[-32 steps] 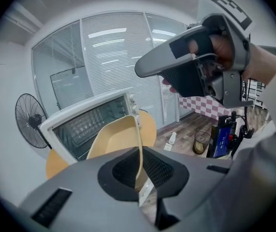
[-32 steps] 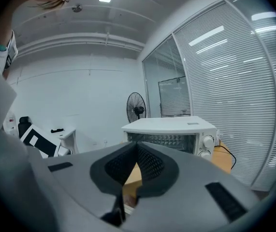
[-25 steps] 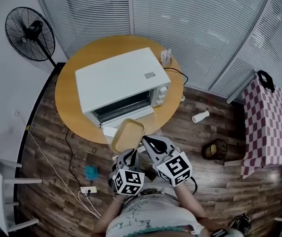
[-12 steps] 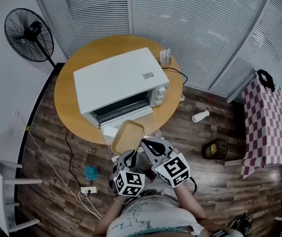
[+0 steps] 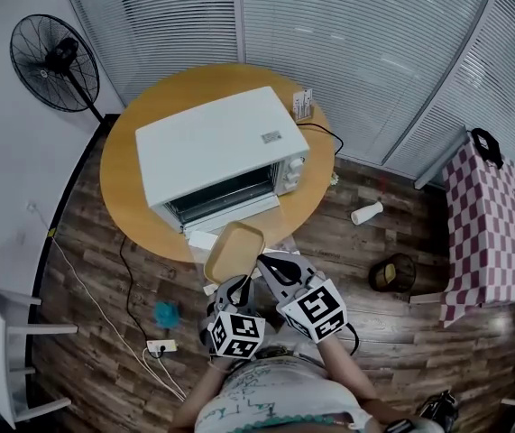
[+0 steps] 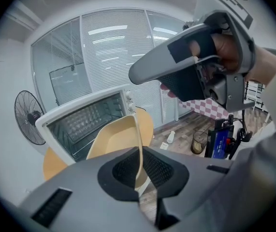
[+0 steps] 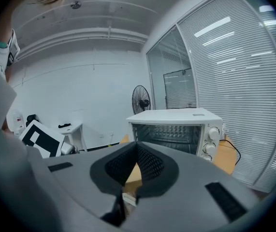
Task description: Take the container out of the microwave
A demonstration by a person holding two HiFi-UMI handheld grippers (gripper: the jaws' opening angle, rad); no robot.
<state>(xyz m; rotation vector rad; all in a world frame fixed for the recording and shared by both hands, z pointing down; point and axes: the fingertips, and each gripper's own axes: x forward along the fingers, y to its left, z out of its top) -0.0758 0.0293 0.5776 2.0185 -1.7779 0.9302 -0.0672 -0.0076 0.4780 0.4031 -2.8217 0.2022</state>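
A white microwave (image 5: 212,142) stands on a round wooden table (image 5: 122,179) with its door open and its cavity (image 6: 79,122) empty. A tan shallow container (image 5: 233,246) hangs just outside the opening, over the table's near edge. My left gripper (image 5: 237,282) is shut on the container's near rim, and the thin rim (image 6: 138,149) runs between its pads (image 6: 128,170). My right gripper (image 5: 271,262) hovers just right of the container, apart from it. Its jaws meet at the tips (image 7: 137,149) with nothing between them, and they point at the microwave (image 7: 176,122).
A black fan (image 5: 59,61) stands left of the table. A small box (image 5: 303,105) sits on the table behind the microwave. On the wood floor lie a white bottle (image 5: 365,213), a dark basket (image 5: 392,271) and a power strip (image 5: 160,346). A checkered table (image 5: 496,215) stands at the right.
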